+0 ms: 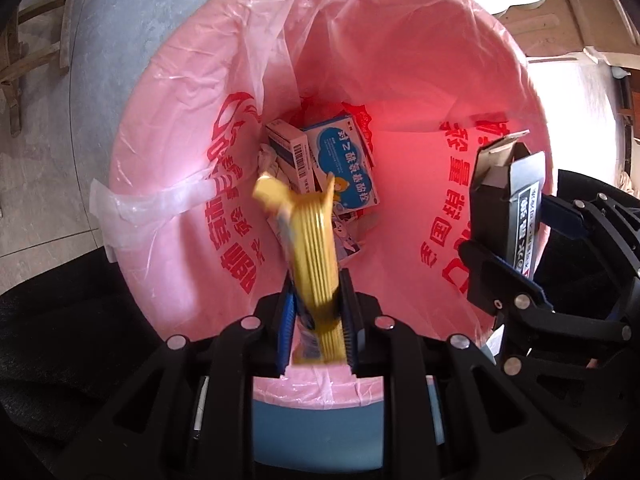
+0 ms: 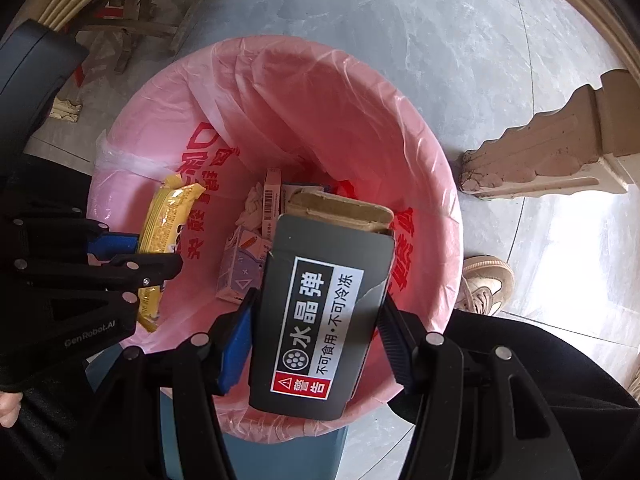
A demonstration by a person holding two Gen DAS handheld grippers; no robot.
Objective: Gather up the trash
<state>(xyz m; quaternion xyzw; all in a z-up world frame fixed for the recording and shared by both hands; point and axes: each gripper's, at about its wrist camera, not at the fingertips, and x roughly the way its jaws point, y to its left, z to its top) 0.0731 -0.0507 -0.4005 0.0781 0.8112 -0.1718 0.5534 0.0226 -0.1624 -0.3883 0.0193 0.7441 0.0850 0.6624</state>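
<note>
We hold a dark grey box [image 2: 320, 320] in our right gripper [image 2: 316, 336], its blue-padded fingers [image 2: 232, 344] pressed against both long sides, its cardboard flap open at the far end. It hangs over the near rim of the bin, lined with a pink bag [image 2: 360, 120]. At the bin's left edge our left gripper [image 2: 138, 254] pinches a yellow wrapper [image 2: 168, 216]. Small cartons [image 2: 244, 264] lie at the bottom. A shoe [image 2: 486, 284] stands on the floor just beside the bin's right edge.

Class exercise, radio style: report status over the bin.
Left gripper shut on yellow wrapper. Right gripper shut on dark box. Both over pink-lined bin. Nothing blocking.
</note>
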